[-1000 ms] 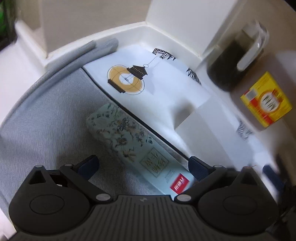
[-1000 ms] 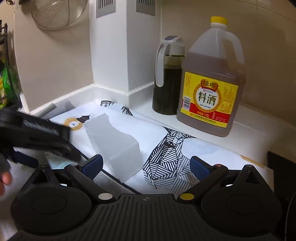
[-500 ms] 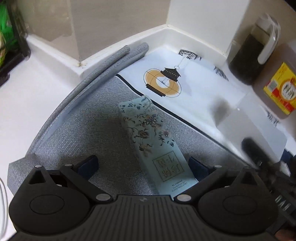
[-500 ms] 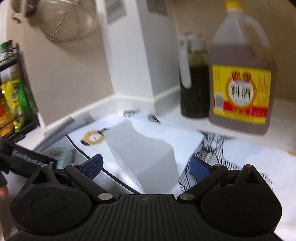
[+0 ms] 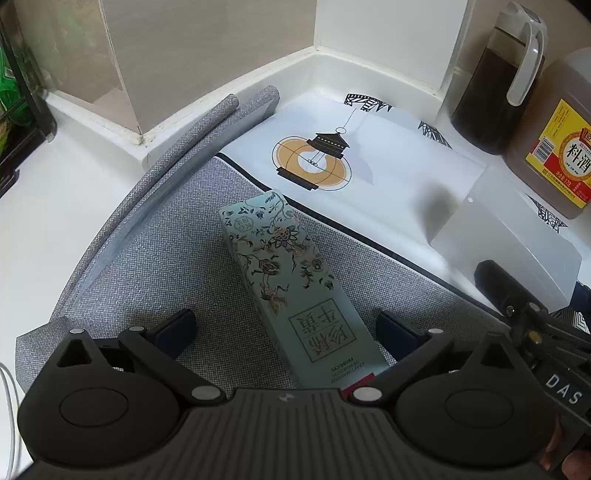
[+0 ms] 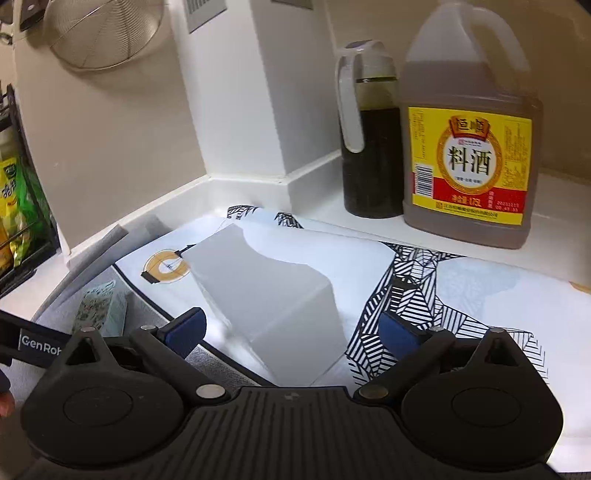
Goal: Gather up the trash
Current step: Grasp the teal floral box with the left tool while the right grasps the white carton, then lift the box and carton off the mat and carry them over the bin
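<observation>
A pale green floral carton [image 5: 291,280] lies flat on the grey woven mat [image 5: 155,258]. My left gripper [image 5: 284,330] hangs open just above it, and the carton's near end sits between the two blue pads without touching them. A white translucent box [image 6: 273,299] stands on the printed paper sheet [image 6: 369,254]. My right gripper [image 6: 291,330] is open around the box's near end. In the left wrist view the same white box [image 5: 509,240] shows at right, with the right gripper's black body [image 5: 532,332] beside it. The floral carton [image 6: 99,310] also shows at left in the right wrist view.
A cooking-wine jug [image 6: 469,147] and a dark sauce bottle [image 6: 369,147] stand on the white counter against the wall corner. A wire strainer [image 6: 99,33] hangs on the wall. A rack with snack packets [image 6: 18,221] stands at the left. The mat's rolled edge [image 5: 207,129] lies by the wall.
My left gripper has swung so the floral carton now lies centred between its fingers. My right gripper has moved in over the white box. Both stay open.
</observation>
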